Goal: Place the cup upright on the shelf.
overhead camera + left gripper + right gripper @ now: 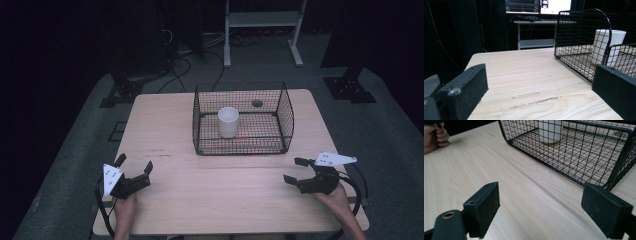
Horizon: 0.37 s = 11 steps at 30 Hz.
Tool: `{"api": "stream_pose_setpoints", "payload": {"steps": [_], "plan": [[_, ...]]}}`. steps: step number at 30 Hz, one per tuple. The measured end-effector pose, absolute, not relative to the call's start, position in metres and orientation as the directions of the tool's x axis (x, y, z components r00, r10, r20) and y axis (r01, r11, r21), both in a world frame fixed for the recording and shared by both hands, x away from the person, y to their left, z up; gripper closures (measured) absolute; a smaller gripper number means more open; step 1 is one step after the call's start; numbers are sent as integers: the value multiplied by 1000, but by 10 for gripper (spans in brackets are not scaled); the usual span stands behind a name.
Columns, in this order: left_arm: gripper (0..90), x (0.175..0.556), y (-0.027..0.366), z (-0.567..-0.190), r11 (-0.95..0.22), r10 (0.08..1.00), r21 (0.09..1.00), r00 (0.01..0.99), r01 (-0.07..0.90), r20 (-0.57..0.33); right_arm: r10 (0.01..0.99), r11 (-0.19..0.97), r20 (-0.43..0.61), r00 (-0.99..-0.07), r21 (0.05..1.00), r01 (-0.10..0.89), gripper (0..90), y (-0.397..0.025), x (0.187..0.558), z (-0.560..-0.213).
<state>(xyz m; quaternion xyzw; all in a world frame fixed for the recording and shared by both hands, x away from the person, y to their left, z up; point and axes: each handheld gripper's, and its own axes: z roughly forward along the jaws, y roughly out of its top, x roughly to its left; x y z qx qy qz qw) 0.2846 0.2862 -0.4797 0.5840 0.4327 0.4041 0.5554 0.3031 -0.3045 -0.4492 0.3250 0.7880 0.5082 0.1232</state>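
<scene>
A: How are the two tools placed at this moment?

B: The left gripper (134, 168) is held low over the wooden table (165, 130) with its jaws spread wide and nothing between them. The right gripper (296, 171) is likewise spread apart and empty. Both are kept near the person's edge of the table.

A: And the thing most likely to be reached for?

B: A white cup (228, 121) is seen standing upright inside the black wire basket (200, 125). From the left gripper it lies ahead and to the right, behind the mesh wall (579, 32); from the right gripper it lies ahead and to the left, past the basket's near rim (564, 173). The cup (550, 130) is well apart from both.

A: What could go wrong from here?

B: The rim or mesh could be struck by a jaw if the approach is made low and level, since the cup is enclosed on all sides and can probably be reached only from above. The light basket might then be shoved across the table. The cup could also be tipped if it is touched by one jaw before the other, or pinched off-centre near its lip.

A: Anything else?

B: A small dark object (257, 103) is seen at the basket's far side; what it is cannot be told.
</scene>
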Motion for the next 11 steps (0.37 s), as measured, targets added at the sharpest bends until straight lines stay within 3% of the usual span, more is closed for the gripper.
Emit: {"api": "stream_pose_setpoints", "payload": {"steps": [11], "plan": [[0, 285, 286, -480, -9, 955, 998, 297, 57, -9, 688, 243, 119, -716, 892, 382, 143, -315, 272, -468]]}}
